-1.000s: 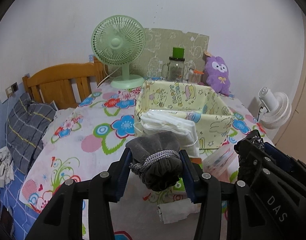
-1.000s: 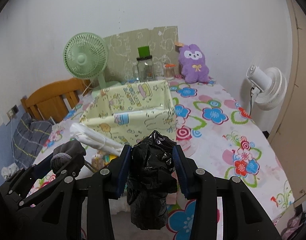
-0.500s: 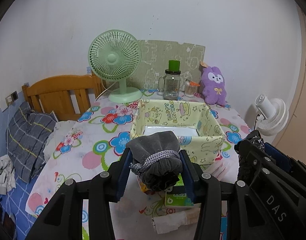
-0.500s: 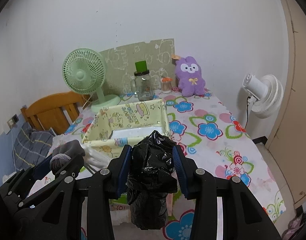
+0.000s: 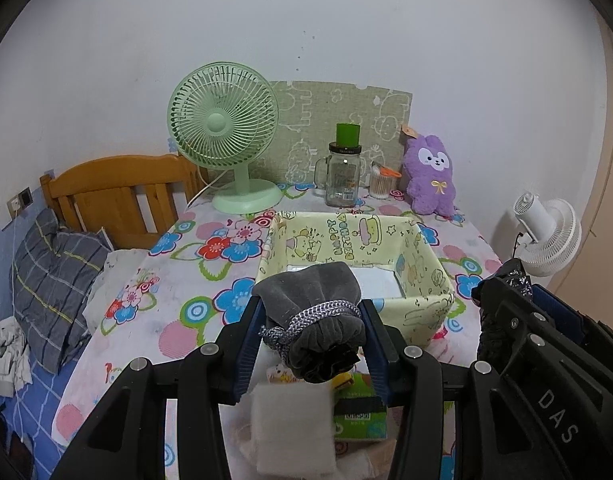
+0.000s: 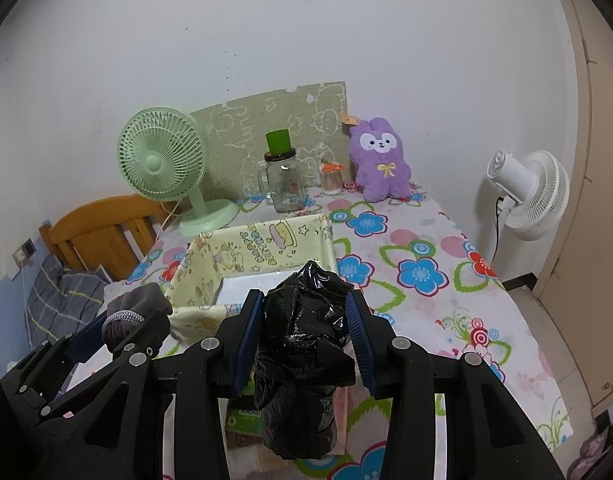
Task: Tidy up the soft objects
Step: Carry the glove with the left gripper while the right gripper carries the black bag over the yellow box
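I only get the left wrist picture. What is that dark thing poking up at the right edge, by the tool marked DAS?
Observer: A crumpled black plastic bag, clamped between the right tongs.
Operator: Squeezed into a tight little ball?
Observer: No, it hangs loose, well below the blue pads.
Operator: Is it over the yellow box already?
Observer: It seems not yet; the yellow box lies ahead of the bag, mostly to its left.
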Tool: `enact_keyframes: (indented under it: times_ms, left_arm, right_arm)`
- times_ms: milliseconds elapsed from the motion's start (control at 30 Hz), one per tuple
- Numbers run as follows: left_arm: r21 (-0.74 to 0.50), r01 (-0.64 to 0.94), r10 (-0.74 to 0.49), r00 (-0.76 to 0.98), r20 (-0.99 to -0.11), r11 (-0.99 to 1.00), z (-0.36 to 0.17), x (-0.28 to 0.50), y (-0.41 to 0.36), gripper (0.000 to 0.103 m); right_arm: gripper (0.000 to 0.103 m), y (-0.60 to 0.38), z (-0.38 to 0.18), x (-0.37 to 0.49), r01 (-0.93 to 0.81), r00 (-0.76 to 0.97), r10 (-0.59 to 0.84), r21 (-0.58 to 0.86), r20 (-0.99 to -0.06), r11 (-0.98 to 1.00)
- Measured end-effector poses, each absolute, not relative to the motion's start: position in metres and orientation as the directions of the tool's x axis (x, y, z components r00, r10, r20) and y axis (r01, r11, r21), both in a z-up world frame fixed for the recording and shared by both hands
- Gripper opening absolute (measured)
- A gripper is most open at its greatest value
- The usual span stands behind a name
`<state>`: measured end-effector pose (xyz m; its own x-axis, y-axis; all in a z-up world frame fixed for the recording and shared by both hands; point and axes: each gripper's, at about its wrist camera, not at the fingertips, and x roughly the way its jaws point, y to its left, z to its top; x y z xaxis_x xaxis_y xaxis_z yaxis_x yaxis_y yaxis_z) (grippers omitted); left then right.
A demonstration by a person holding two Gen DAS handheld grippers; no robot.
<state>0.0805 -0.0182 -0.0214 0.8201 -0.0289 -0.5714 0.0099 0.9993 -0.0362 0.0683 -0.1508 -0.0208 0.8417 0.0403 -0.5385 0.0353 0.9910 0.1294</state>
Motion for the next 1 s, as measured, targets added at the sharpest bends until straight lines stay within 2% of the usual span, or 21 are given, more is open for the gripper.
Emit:
enact_keyframes:
  times_ms: [1000]
  left_arm:
    - [-0.029,0.021,-0.034,0.821,-0.569,0.999,-0.020,0.143,-0.025,0.048]
  right_arm:
    - [0.046,-0.147,-0.014,0.132,0.011,0.845,0.061,0.131,-0.531,0.991]
